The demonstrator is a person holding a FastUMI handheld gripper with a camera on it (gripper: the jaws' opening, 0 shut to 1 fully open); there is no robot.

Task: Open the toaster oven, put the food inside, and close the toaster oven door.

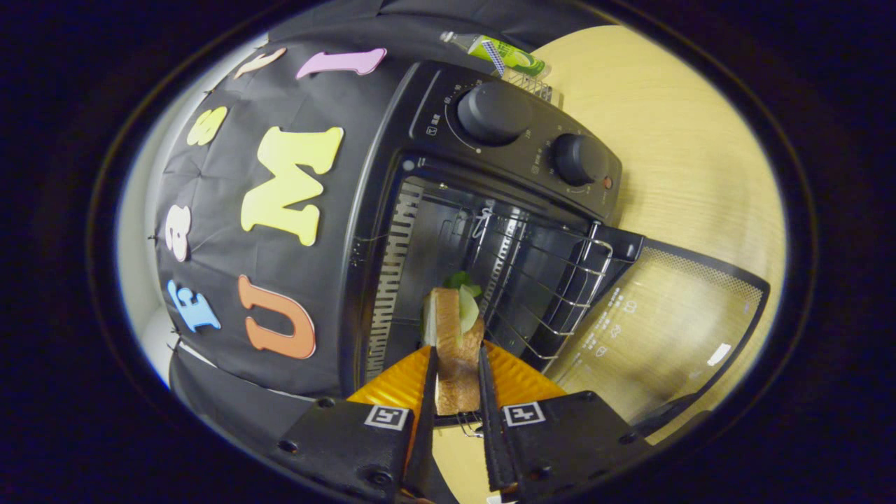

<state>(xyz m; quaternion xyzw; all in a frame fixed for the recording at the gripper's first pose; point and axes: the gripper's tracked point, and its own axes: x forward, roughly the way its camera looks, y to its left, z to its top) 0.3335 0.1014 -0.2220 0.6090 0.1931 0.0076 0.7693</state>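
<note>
Nearest the camera, the gripper (458, 381) holds a toasted bread sandwich with pale cheese and green lettuce (453, 336), both fingers (428, 392) pressing narrowly on its two crust faces so that it stands on edge between them. The sandwich looks light and soft; a hard squeeze would likely crush the bread, and the loose lettuce could slip out, so the flat bread sides seem the right place to hold. Its far end reaches just into the mouth of the black metal toaster oven (392, 210), whose dark cavity lies just ahead of the fingers. Inside, a silver wire rack (560, 280) runs across the cavity, beside the sandwich. The oven's glass door with a black frame (672, 329) hangs fully open, lying out over the pale wooden surface (686, 154). Beyond the cavity, two round black control knobs (493, 112) sit on the oven's panel. Farthest off, behind the oven, a green and white bottle-like object (507, 56) rests near a small wire stand.
</note>
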